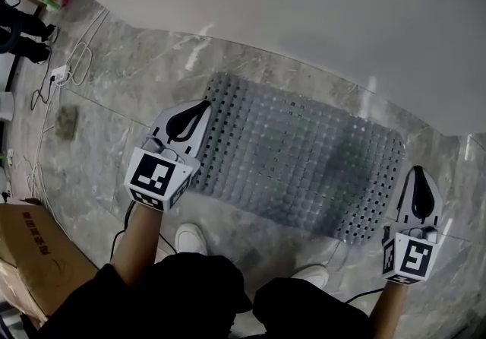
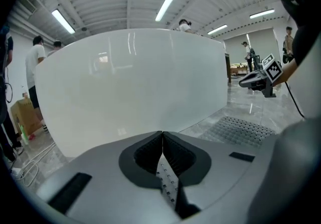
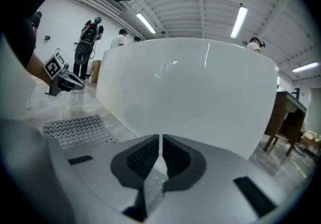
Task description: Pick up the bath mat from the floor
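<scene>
Left gripper [image 1: 202, 107] is clamped on the left edge of the mat [image 1: 304, 155], left of centre in the head view, and its own view shows the jaws closed with a strip of perforated mat pinched between them. Right gripper [image 1: 417, 175] is likewise closed on the mat's lower-right corner at the right of the frame, and its view also shows a bit of the holed sheet caught between the pads. The mat lies on the grey marble floor [image 1: 114, 109], spread out through the middle of the frame, its far long side running just beside the white tub [image 1: 304, 11] that fills the top. Apart from the two pinched spots it looks flat on the floor, so the task seems about half done: the two grips are made, and the lift is what is left. By count there is one mat, two grippers, both holding it, one tub, and two white shoes [image 1: 190, 239] at the bottom centre. One cardboard box [image 1: 34, 250] sits at the lower left, and loose cables [image 1: 72, 64] trail at the upper left.
</scene>
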